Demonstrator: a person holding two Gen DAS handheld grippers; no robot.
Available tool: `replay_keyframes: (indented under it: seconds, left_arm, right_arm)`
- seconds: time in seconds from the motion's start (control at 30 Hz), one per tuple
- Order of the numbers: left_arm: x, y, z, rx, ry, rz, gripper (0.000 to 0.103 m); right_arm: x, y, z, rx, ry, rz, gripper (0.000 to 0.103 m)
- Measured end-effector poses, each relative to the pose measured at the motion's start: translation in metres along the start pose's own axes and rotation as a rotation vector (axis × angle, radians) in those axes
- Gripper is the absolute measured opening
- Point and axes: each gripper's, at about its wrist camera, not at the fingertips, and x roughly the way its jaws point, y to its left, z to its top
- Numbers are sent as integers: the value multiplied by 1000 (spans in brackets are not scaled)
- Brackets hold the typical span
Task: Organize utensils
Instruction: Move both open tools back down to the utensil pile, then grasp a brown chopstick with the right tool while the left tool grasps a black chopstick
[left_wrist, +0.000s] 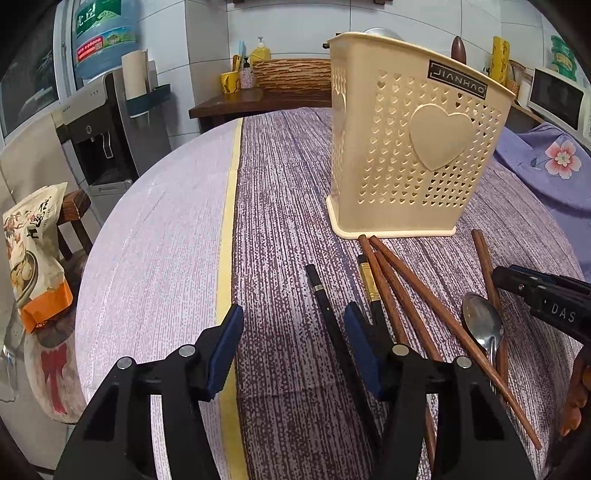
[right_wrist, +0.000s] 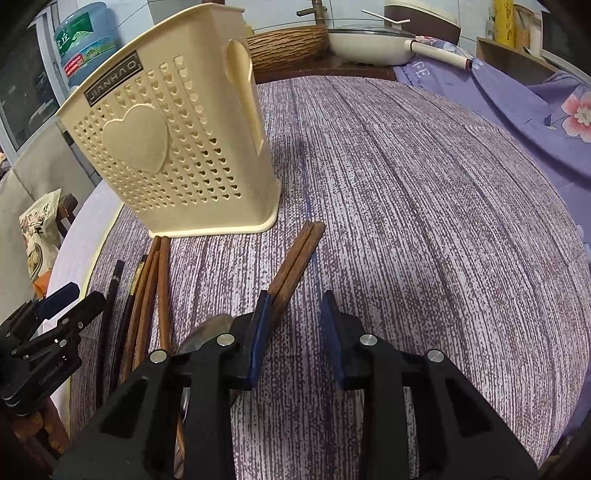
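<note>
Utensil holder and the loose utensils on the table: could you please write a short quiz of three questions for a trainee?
1. True or false: the cream holder lies on its side.
2. Which metal utensil lies on the tablecloth? A fork, B spoon, C knife.
3. What colour is the chopstick between the left gripper's fingers?
Key: 1 false, it stands upright; 2 B; 3 black.

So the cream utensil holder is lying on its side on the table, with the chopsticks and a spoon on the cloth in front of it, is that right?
Not quite. The cream utensil holder stands upright on its base, not on its side; the left wrist view shows this. The rest holds: the chopsticks and the spoon lie on the cloth in front of it.
</note>
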Motion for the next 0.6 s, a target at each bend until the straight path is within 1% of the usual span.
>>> replay_keyframes:
  seconds: [0.2, 0.33, 0.47, 0.6]
  left_arm:
    - [5, -3, 4, 7, 14, -3, 53]
    - [9, -3, 5, 0, 24, -3, 51]
    - [13, -2, 6, -8, 40, -5, 51]
    - [19, -1, 7, -13, 56, -8, 51]
  right_arm:
    - [5, -4, 9, 38, -1, 1, 24]
    - [9, 0, 15, 31, -3, -15, 17]
    - [15, -3, 26, 62, 2, -19, 15]
    - [18, 0, 33, 63, 19, -15, 14]
